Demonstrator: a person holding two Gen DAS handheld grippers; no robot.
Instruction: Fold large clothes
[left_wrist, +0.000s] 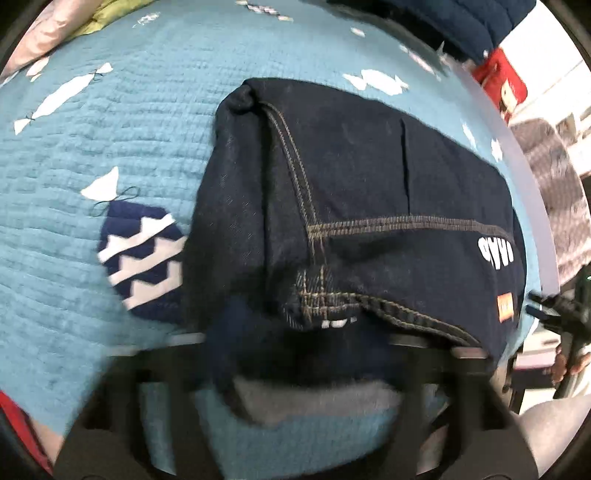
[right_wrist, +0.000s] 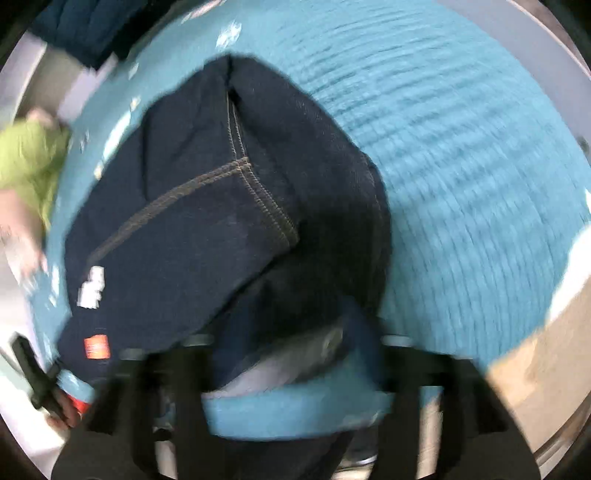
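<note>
The folded dark denim jeans (left_wrist: 354, 206) lie on the teal quilted bedspread (left_wrist: 110, 129), directly ahead of both grippers. Left gripper (left_wrist: 306, 354) and right gripper (right_wrist: 295, 354) jaws stand wide, nothing clamped; hem edge lies between each pair.

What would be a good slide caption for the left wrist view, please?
Open left tongs over folded dark jeans on a teal quilt.

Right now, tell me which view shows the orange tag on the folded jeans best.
The right wrist view: the orange tag is near and faces the camera, though slightly blurred. In the left wrist view it sits at the jeans' far right edge, foreshortened.
</note>
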